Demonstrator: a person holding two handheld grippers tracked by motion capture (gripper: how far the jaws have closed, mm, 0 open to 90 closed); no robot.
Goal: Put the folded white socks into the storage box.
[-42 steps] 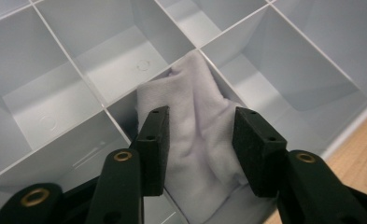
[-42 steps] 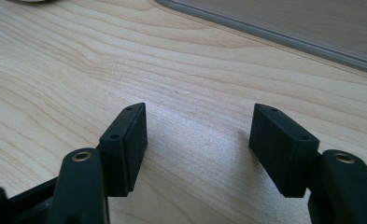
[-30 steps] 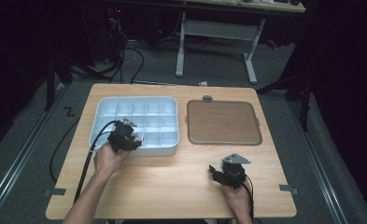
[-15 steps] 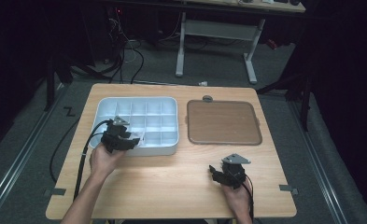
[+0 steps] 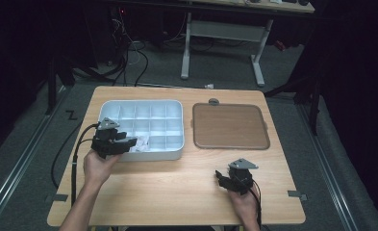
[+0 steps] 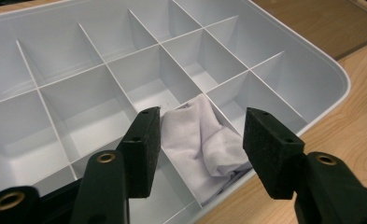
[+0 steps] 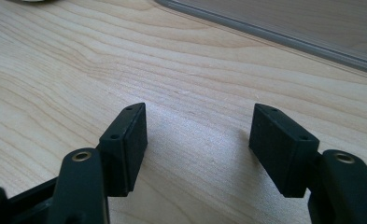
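Left gripper [image 5: 129, 143] is over the near left part of the white compartment tray [image 5: 110, 107], which sits on the left half of the wooden table [image 5: 177, 192]. Its jaws have just been opening and stand wide apart, gripping nothing. In the left gripper view the gripper [image 6: 201, 140] looks down on a crumpled white cloth [image 6: 200, 140]; the cloth lies between and below the jaws. The left jaw sits right at the cloth's edge, but whether it touches I cannot tell; the right jaw is clear of it.

The cloth is in a compartment of the tray's near row, against the near wall, bunched up and riding over the divider on one side. In the high view it shows as a white lump [image 5: 142, 143] just beside the gripper tip. Other tray compartments seen in the left gripper view hold nothing.

Right gripper [image 5: 221, 176] is at the near right part of the table, well apart from the tray, held low over bare wood. In the right gripper view its jaws [image 7: 198, 140] are wide open with nothing between them.

Brown flat tray [image 5: 229, 126] lies on the right half of the table, just beside the white tray; its grey rim [image 7: 284, 35] crosses the top of the right gripper view. A small round grey thing [image 5: 214, 101] sits at its far edge.

No brand, label or writing readable anywhere.
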